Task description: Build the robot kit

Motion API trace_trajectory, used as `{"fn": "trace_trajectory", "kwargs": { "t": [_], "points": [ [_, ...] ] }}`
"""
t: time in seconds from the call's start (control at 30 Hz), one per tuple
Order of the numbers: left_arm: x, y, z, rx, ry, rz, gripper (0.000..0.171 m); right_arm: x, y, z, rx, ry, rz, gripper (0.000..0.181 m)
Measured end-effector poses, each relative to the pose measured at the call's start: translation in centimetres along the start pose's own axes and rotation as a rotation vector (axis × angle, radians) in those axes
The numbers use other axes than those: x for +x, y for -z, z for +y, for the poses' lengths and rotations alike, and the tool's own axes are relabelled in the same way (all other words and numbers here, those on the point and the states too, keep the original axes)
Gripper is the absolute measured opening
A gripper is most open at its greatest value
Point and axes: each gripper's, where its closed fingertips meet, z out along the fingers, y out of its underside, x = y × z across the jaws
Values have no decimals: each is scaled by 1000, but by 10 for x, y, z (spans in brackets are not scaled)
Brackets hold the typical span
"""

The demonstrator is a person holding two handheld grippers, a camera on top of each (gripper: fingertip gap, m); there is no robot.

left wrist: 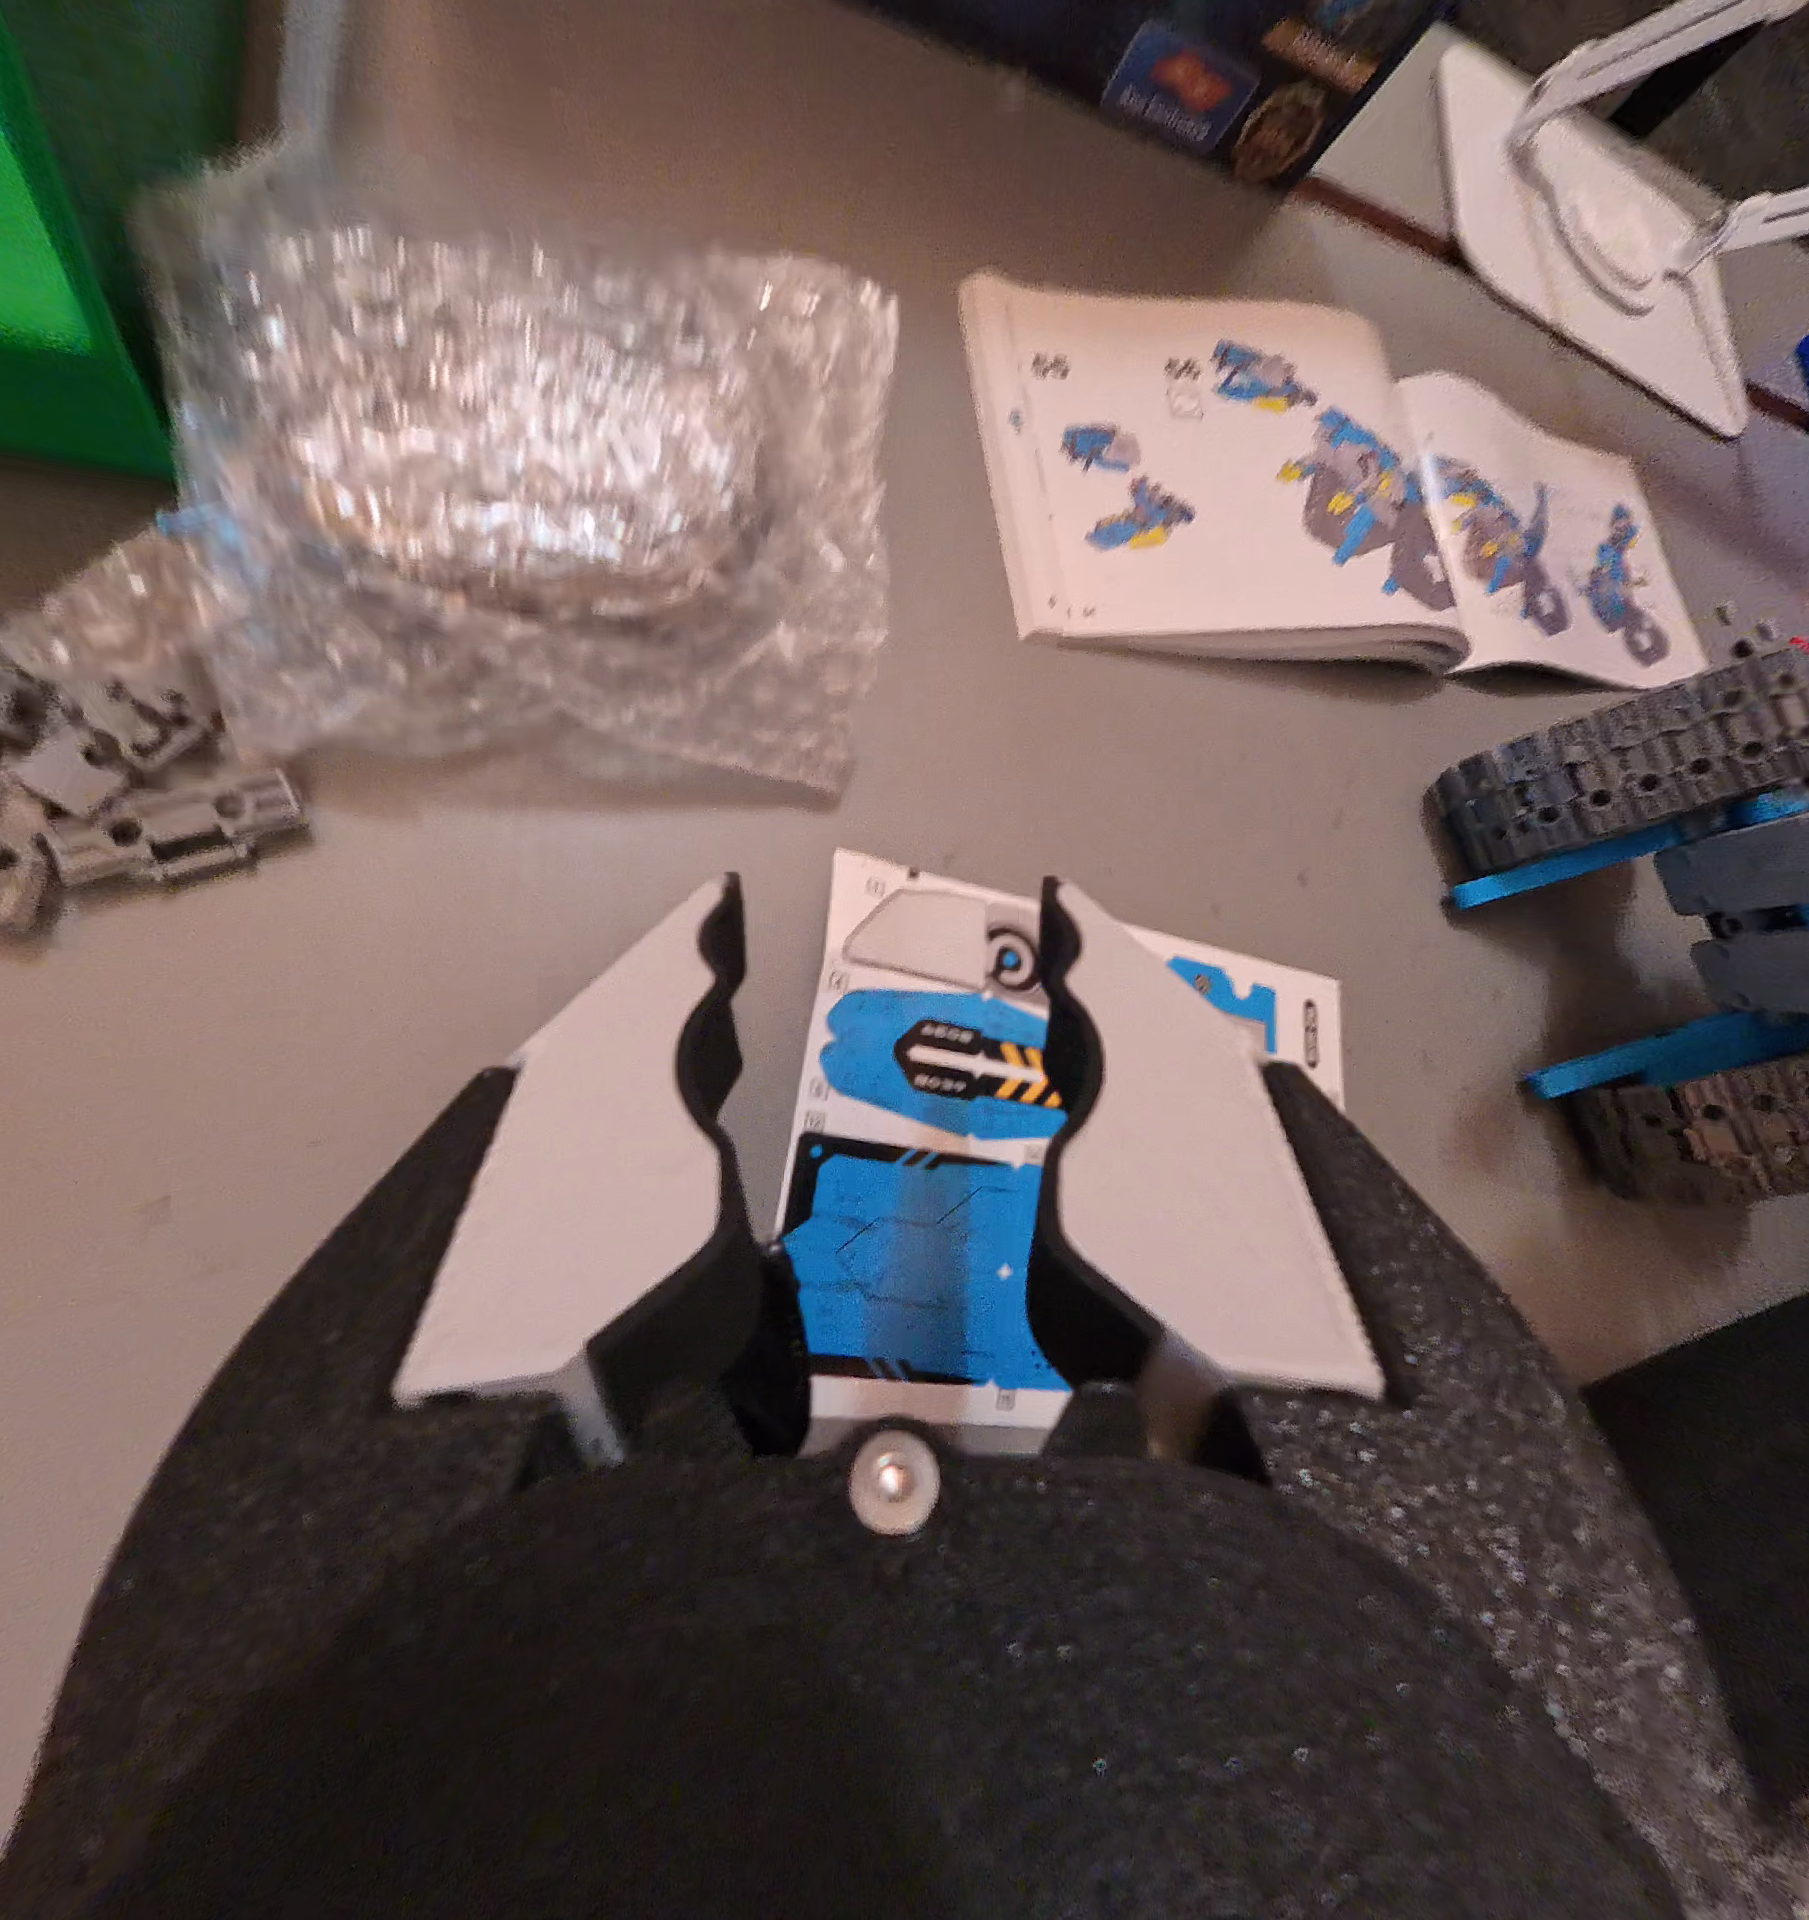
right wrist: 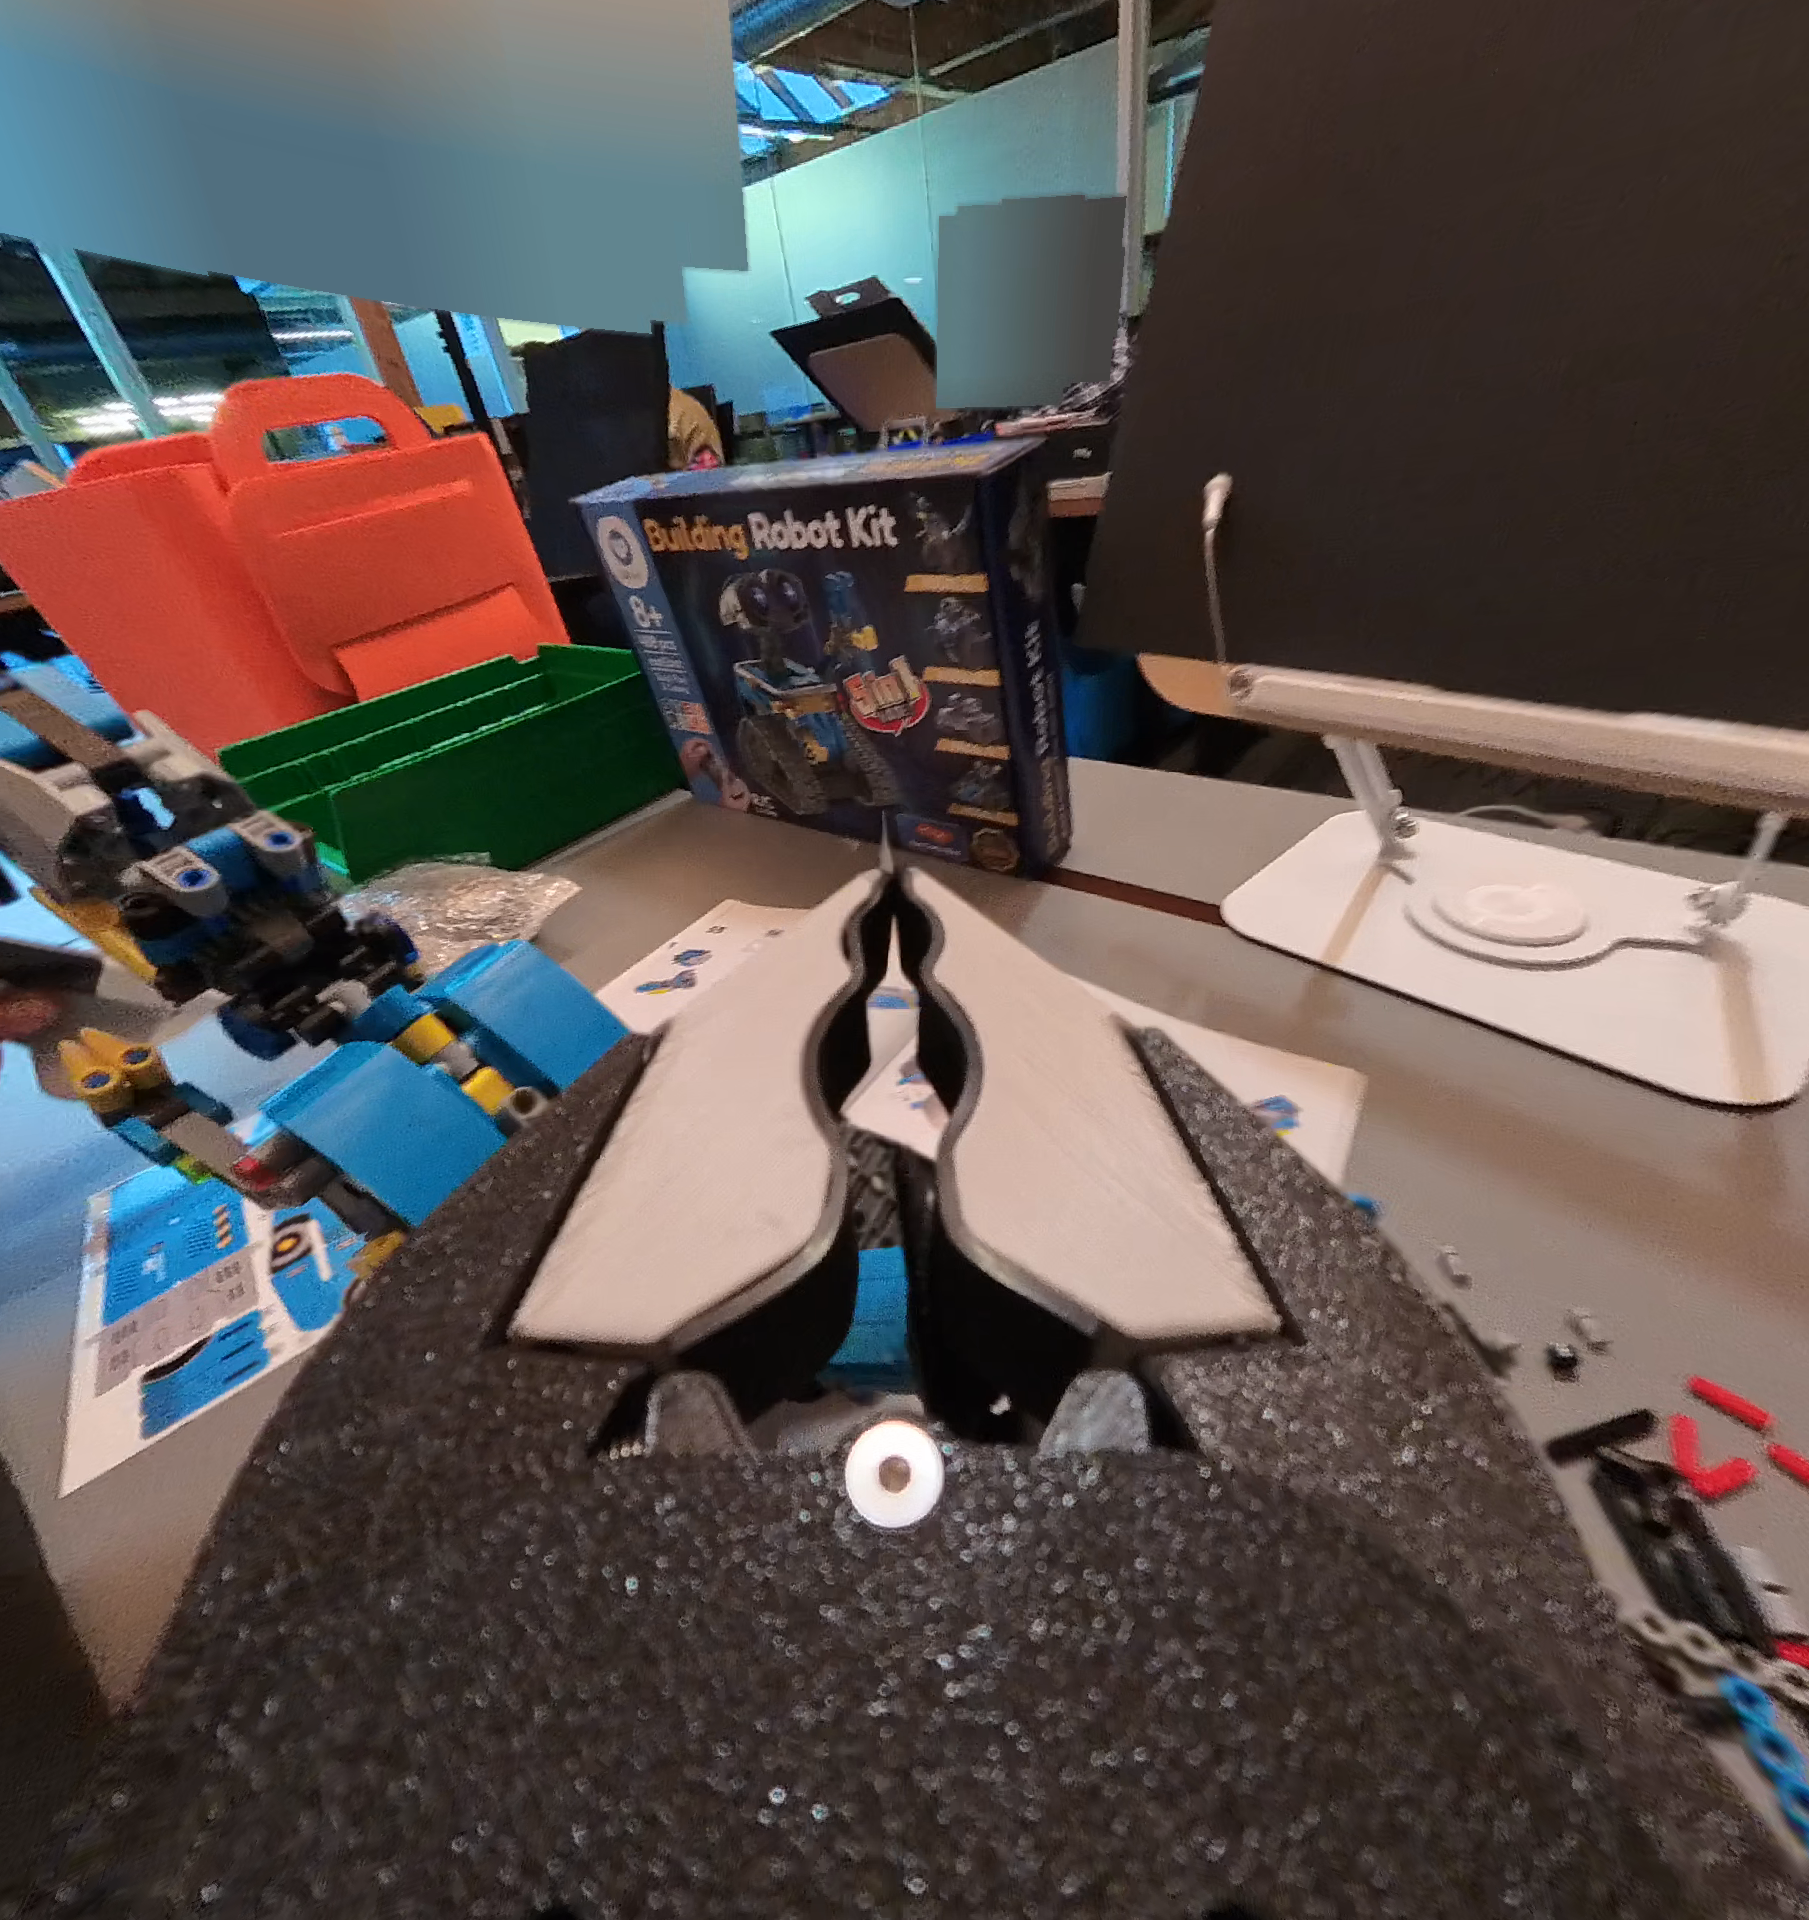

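Note:
My left gripper (left wrist: 889, 888) is open and empty, hovering just above a sticker sheet (left wrist: 921, 1247) with blue and black stickers that lies flat on the grey table. My right gripper (right wrist: 892, 883) is shut; a thin dark sliver (right wrist: 884, 842) sticks up from between its tips, and I cannot tell what it is. A blue, grey and black brick-built robot model (right wrist: 256, 935) with yellow bits stands left of the right gripper; its grey tracks (left wrist: 1658, 790) show at the right of the left wrist view. The sticker sheet also shows in the right wrist view (right wrist: 183, 1309).
An open instruction booklet (left wrist: 1191, 468) lies ahead. A clear bag of parts (left wrist: 505, 488) and loose grey pieces (left wrist: 121, 821) lie left. A green bin (right wrist: 464, 758), orange case (right wrist: 256, 582), kit box (right wrist: 838, 665) and white stand (right wrist: 1554, 966) stand behind. Small red and black parts (right wrist: 1731, 1455) lie right. Across from one pair of fingers to the other is roughly 40 cm.

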Motion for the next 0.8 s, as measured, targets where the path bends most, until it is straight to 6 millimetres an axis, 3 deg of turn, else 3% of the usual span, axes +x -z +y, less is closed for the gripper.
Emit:
{"fn": "trace_trajectory", "kwargs": {
  "t": [0.13, 0.27, 0.4, 0.63, 0.8],
  "points": [
    [36, 21, -33, 142, -135, 91, 58, -8, -4, 13, -23, -45, -49, 0],
    [103, 44, -57, 245, -190, 415, 59, -5, -1, 19, -28, -141, -88, 0],
    [165, 71, -73, 313, -165, 780, 70, -2, 0, 20, -35, -164, -114, 0],
    [223, 69, -60, 250, -332, 984, 80, -7, 4, 15, -18, -144, -131, 0],
    [234, 65, -47, 194, -450, 1024, 67, -13, 7, 10, 9, -121, -147, 0]
  ]
}}
